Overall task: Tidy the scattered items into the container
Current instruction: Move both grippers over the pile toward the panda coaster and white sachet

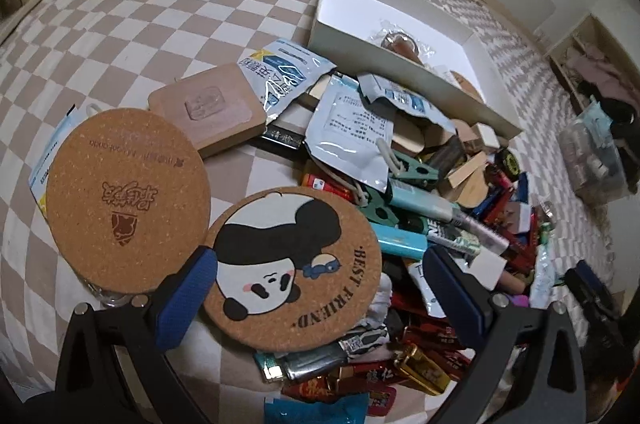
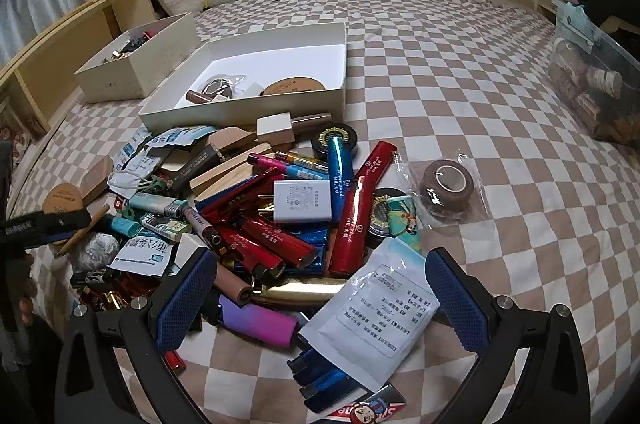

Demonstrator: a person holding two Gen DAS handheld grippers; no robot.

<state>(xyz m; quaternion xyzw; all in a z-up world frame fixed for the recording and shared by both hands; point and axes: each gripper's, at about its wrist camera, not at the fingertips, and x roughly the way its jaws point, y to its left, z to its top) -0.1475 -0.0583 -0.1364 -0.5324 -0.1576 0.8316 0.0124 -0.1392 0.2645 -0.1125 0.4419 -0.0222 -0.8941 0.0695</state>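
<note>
- Two grippers are showing, one per wrist view, each with two blue-padded fingers; both pairs of jaws are standing wide open and gripping nothing.
- The left gripper (image 1: 320, 288) is hovering over the panda coaster (image 1: 294, 266), which is lying between its jaws at the near left edge of the pile on the checkered bed (image 1: 120, 23).
- Two round cork coasters are lying side by side there: the panda one and a plain printed coaster (image 1: 128, 199) to its left, their rims touching or slightly overlapping; I cannot tell which.
- One wooden block (image 1: 210, 105) is lying just beyond the plain coaster.
- The right gripper (image 2: 322, 298) is hanging over the near side of the pile, with a purple lighter (image 2: 256, 322) and a white sachet (image 2: 380, 308) lying between its jaws.
- Two boxes are sitting at the far side: the shallow white tray (image 2: 248, 111) touching the pile's far edge, and a deeper cream box (image 2: 140, 71) to its left.
- The tray is holding at least three small things.
- One roll of brown tape (image 2: 448, 189) in clear wrap is lying to the right of the pile.
- One white charger plug (image 2: 302, 201) is resting on top of the red sticks.
</note>
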